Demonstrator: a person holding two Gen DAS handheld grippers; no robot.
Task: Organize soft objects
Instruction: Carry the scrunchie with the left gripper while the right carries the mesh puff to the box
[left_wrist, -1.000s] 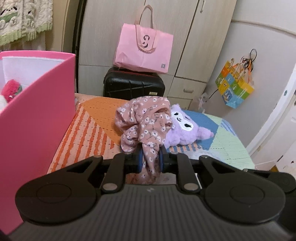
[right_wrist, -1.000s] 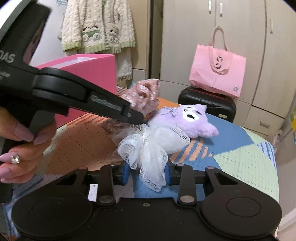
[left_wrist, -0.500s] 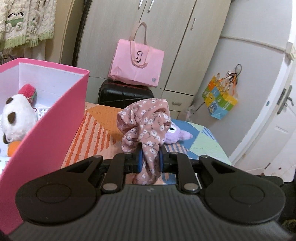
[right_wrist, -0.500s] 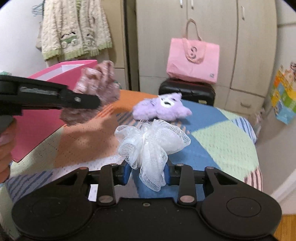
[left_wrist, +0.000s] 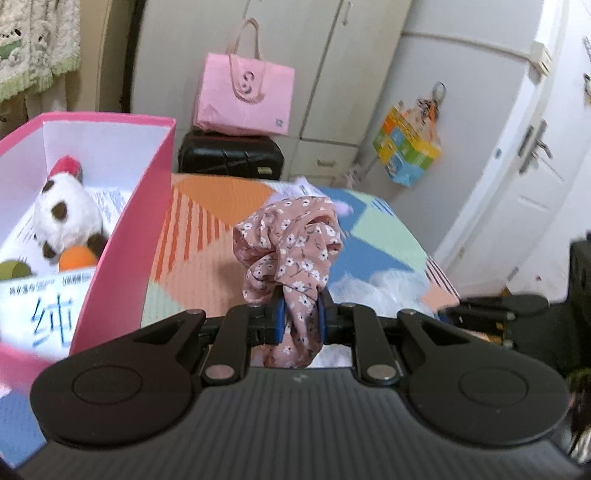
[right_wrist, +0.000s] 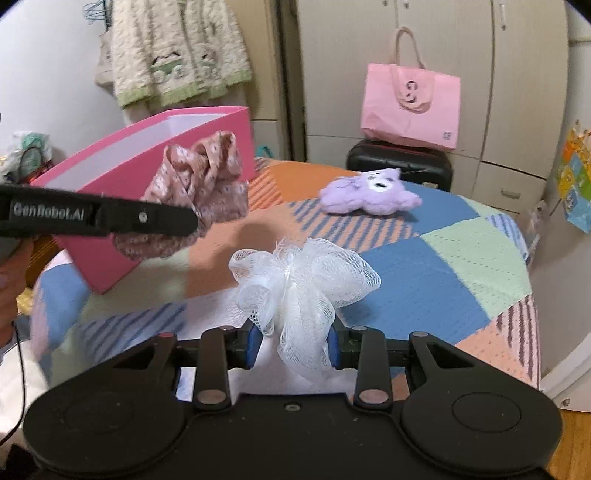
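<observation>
The left tongs (left_wrist: 299, 319) are clenched on the flowered cloth (left_wrist: 291, 251), lifted just right of the pink box (left_wrist: 122, 254). The right tongs (right_wrist: 291, 341) grip the white mesh puff (right_wrist: 299, 273) above the bed. The hanging cloth could catch the box wall and slip out.

Two plush toys: purple (right_wrist: 369, 191), panda (left_wrist: 66, 218); perhaps two balls (left_wrist: 75, 257).

pink box (right_wrist: 110, 177) top open | near wall (left_wrist: 122, 258) blocks sideways entry; bedspread (right_wrist: 443, 258) bare
</observation>
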